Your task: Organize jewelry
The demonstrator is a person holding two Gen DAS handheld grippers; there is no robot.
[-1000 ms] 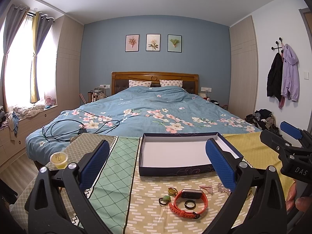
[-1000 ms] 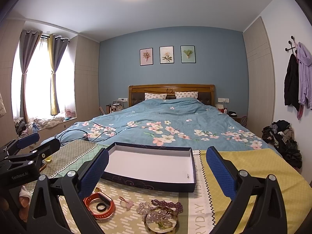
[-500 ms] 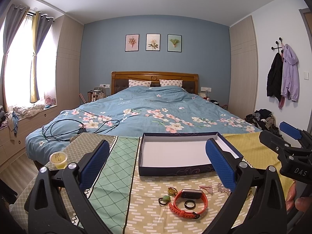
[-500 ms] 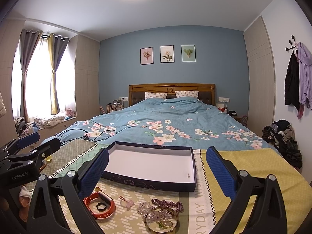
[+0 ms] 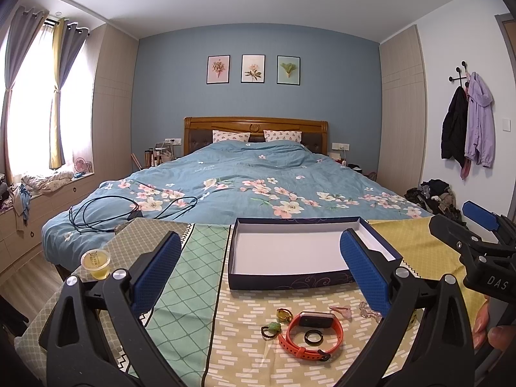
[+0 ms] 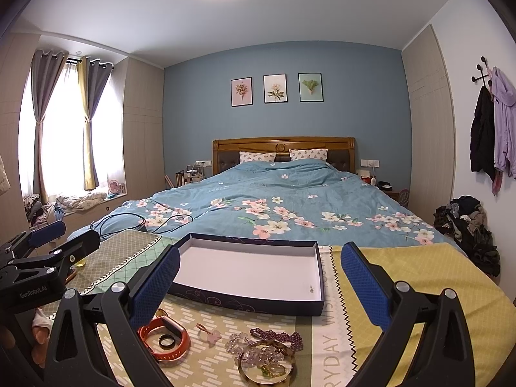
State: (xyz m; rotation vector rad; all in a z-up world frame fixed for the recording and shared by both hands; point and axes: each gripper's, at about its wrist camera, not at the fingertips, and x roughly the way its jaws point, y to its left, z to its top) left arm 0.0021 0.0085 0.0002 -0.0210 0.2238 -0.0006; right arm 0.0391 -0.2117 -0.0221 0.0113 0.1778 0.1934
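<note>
Jewelry lies loose on the cloth-covered surface (image 5: 245, 348), below and just ahead of both hand-held grippers. Left hand-held gripper (image 5: 258, 267): fingers wide apart, holding nothing. Under it, orange band (image 5: 309, 338) with a dark ring (image 5: 313, 336) inside its loop; green ring (image 5: 272, 329) and gold ring (image 5: 284, 314) just left of the band. Right hand-held gripper (image 6: 258, 277): fingers wide apart, holding nothing. Below it, bangle (image 6: 267, 366), clear beads (image 6: 245, 348), purple beads (image 6: 280, 337) touching in a heap; pink charm (image 6: 209, 335) between heap and band. Box (image 6: 254, 300), open, white inside, sits beyond the jewelry, straight ahead of both; a tiny speck in its near right corner, too small to tell. Cup (image 5: 95, 263) far left.
</note>
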